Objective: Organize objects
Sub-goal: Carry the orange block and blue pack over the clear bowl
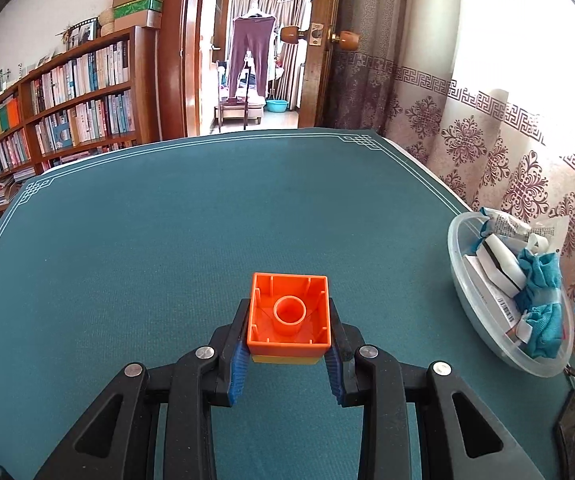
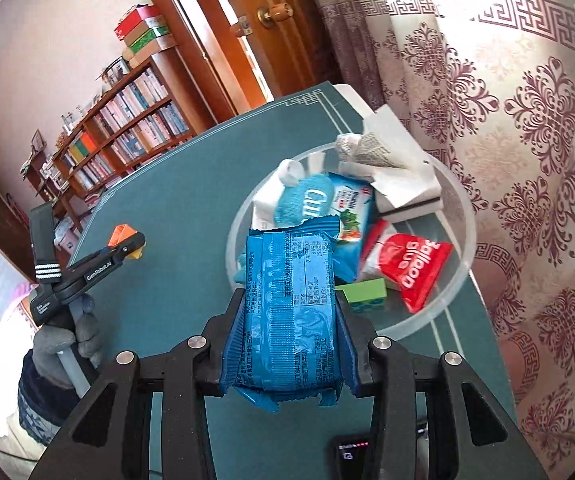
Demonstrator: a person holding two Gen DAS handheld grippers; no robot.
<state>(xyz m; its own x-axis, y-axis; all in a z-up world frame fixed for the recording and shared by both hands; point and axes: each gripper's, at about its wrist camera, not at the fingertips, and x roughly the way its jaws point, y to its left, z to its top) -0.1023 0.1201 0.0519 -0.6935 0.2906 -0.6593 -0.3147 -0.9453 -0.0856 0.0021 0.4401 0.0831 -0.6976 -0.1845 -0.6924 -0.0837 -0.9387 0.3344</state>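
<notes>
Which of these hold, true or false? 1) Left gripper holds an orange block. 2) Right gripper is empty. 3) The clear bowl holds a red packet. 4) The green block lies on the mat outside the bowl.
1) True: the left gripper is clamped on the orange block.
2) False: the right gripper grips a blue packet.
3) True: the red packet lies in the clear bowl.
4) False: the green block sits inside the bowl.

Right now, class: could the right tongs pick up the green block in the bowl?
Probably not yet: the right tongs are shut on a blue packet. The green block lies uncovered in the bowl, so it's reachable once the packet is dropped.
</notes>
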